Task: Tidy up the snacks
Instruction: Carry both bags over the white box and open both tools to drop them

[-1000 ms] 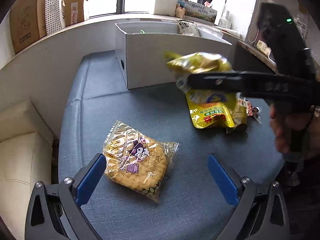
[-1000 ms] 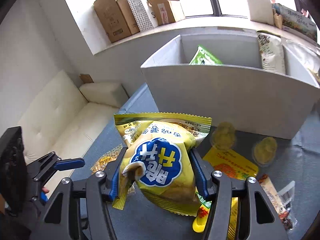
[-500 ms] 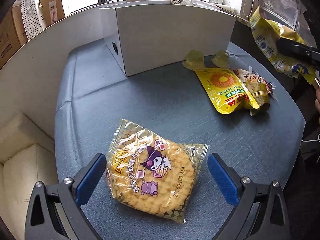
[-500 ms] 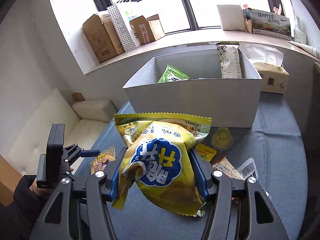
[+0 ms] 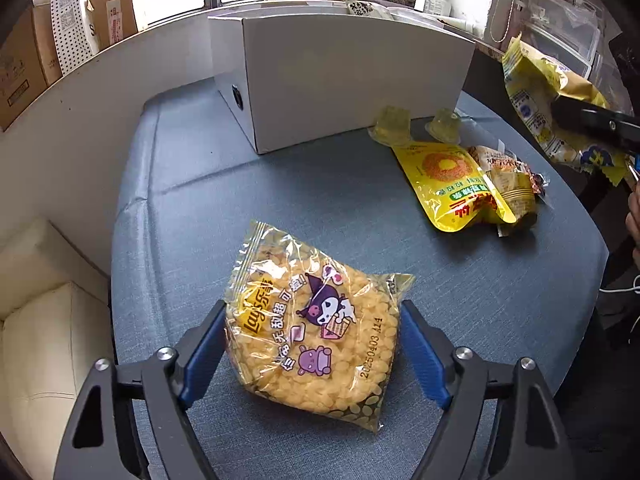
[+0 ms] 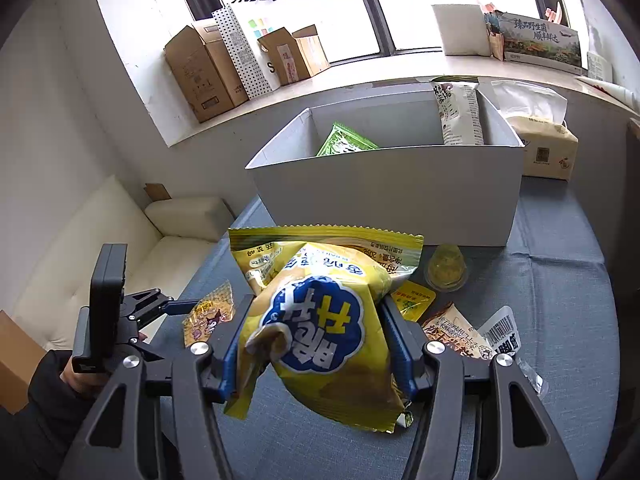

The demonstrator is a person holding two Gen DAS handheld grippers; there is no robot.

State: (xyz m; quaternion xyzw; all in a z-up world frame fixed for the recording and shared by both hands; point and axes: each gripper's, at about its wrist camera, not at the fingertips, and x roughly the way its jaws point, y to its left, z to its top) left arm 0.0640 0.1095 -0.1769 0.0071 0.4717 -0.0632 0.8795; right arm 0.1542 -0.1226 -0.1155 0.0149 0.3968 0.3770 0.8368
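We are working on both sides of the white box (image 6: 384, 196), which is standing at the far end of the blue-grey table (image 5: 280, 184) and serving as our landmark. Our right gripper (image 6: 316, 344) is clenching the yellow chip bag (image 6: 320, 332) by its middle, holding it up in the air in front of the box, so that it can, we judge, be carried over the near wall and dropped in. Inside the box, a green packet (image 6: 344, 142) and a white packet (image 6: 458, 112) are already leaning against the walls.

Our left gripper (image 5: 312, 352) is straddling the clear Lay's corn-snack pack (image 5: 316, 328), which is lying flat on the table well in front of the box. Both blue pads are touching the pack's sides, but we cannot tell whether they are truly gripping it yet.

Just in front of the box, two jelly cups (image 5: 394, 126) are sitting on the table, and a yellow pouch (image 5: 452, 184) and a small wrapped snack (image 5: 508, 176) are lying beside them, waiting their turn. We are taking the puffy bags across their width, since a soft squeeze there should keep them from slipping.
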